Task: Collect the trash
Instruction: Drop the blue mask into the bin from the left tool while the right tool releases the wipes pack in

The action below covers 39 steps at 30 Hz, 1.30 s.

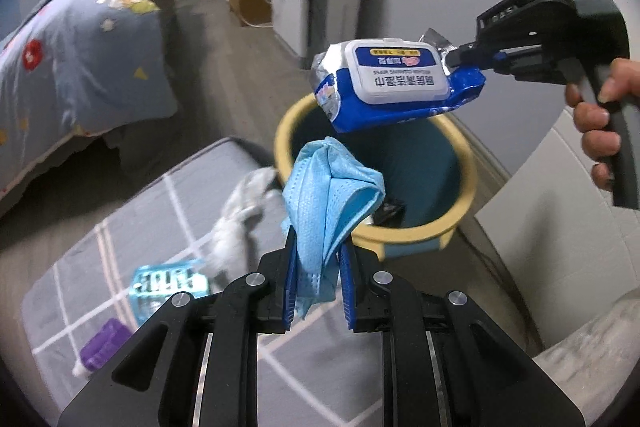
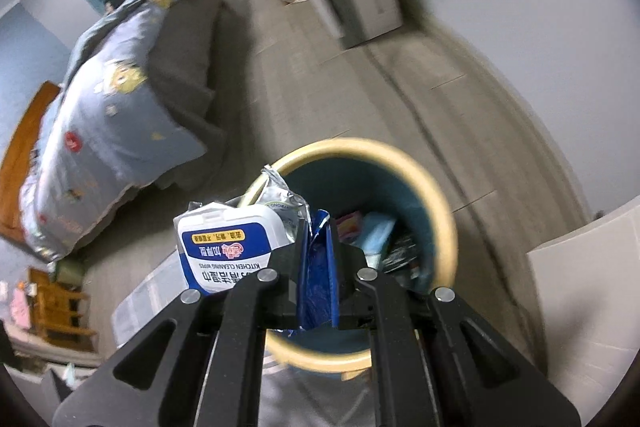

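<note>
- Both tongs are loaded and over the bin, so this round of pickup looks nearly done, just the drop left.
- Left tongs [image 1: 318, 291] are clamped on a crumpled blue face mask [image 1: 332, 195], soft pleated fabric that flops over the fingertips, right in front of the trash bin [image 1: 460, 211].
- Right tongs [image 2: 318, 279] are squeezed together on the crinkly edge of a wet wipes pack [image 2: 224, 247]: glossy blue-and-silver foil with a hard white flip lid, hanging just above the bin's rim.
- The bin is a round bucket, teal inside with a pale yellow rim, and it already has some wrappers at the bottom.
- Still left, I'd say: a white crumpled tissue [image 1: 240, 215], a light-blue clear packet [image 1: 168, 287] and a purple thing [image 1: 106, 345], all lying on the grey checked mat [image 1: 80, 267].
</note>
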### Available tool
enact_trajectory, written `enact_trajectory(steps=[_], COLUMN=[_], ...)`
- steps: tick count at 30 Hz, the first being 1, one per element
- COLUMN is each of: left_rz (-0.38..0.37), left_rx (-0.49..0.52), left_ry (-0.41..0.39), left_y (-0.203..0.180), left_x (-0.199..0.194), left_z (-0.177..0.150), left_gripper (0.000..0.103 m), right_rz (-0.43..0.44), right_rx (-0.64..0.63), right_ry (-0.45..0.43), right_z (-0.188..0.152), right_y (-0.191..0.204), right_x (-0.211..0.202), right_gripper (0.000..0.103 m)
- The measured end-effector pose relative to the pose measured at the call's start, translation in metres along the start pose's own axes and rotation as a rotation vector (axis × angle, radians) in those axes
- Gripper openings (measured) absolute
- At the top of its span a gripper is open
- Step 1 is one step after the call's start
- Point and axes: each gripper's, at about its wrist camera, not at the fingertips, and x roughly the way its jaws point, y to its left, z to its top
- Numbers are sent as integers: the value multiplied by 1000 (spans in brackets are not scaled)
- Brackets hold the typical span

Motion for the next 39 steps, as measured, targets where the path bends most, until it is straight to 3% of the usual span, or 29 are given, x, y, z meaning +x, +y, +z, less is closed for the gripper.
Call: enact_trajectory(steps=[11, 16, 26, 29, 31, 39], left_rz=[-66, -113, -56, -54, -41, -25], left_rx=[3, -44, 20, 4, -7, -78], left_ry=[43, 50, 61, 61, 62, 52], left_y=[-33, -31, -43, -43, -39, -16], left_x=[43, 55, 81, 86, 88, 80], left_z=[29, 45, 66, 64, 62, 54], left_gripper=[20, 20, 22, 37, 60, 80], right_rz=[-186, -222, -255, -248, -252, -248], right_rx=[-28, -55, -141, -164, -184, -208], right_ry=[-4, 33, 118, 135, 144, 189], right_z=[4, 2, -8, -10, -11, -17], right_y=[-33, -40, -27, -21, -17, -9], right_x=[19, 33, 64, 70, 74, 87], right_gripper=[8, 8, 8, 8, 8, 8])
